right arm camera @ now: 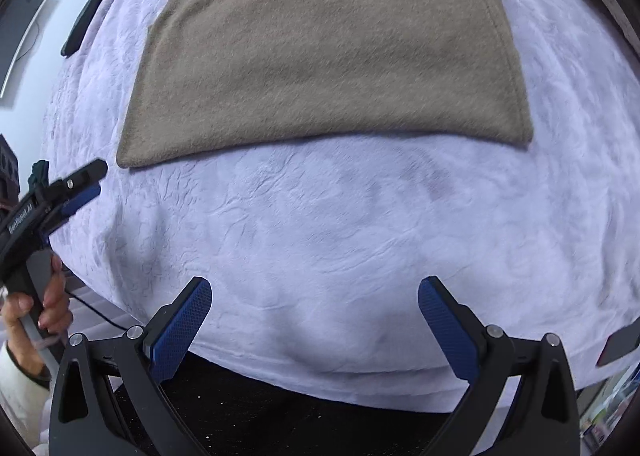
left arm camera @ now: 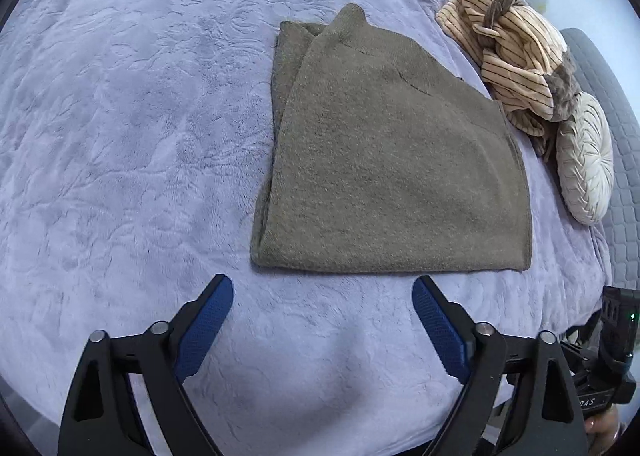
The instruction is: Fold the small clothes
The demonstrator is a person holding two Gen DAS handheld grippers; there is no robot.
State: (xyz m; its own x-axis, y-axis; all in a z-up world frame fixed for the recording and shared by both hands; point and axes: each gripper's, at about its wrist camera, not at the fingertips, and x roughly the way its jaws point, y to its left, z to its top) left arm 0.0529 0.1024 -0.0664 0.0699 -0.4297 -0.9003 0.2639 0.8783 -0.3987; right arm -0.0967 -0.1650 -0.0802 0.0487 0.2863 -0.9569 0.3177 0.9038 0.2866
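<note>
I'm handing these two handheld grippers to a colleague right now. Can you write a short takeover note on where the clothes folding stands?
Left gripper: open, empty, hovering just short of the garment's near edge.
Right gripper: open, empty, further back over the lilac plush blanket.
The olive-brown knitted garment lies flat on the blanket, already folded over itself, with a layer showing along its left side.
A striped tan plush bundle and a round cream pleated cushion sit beyond its right side, untouched.
Done: at least one fold.
Left: probably another fold to make it compact; neither gripper touches the garment now.
</note>
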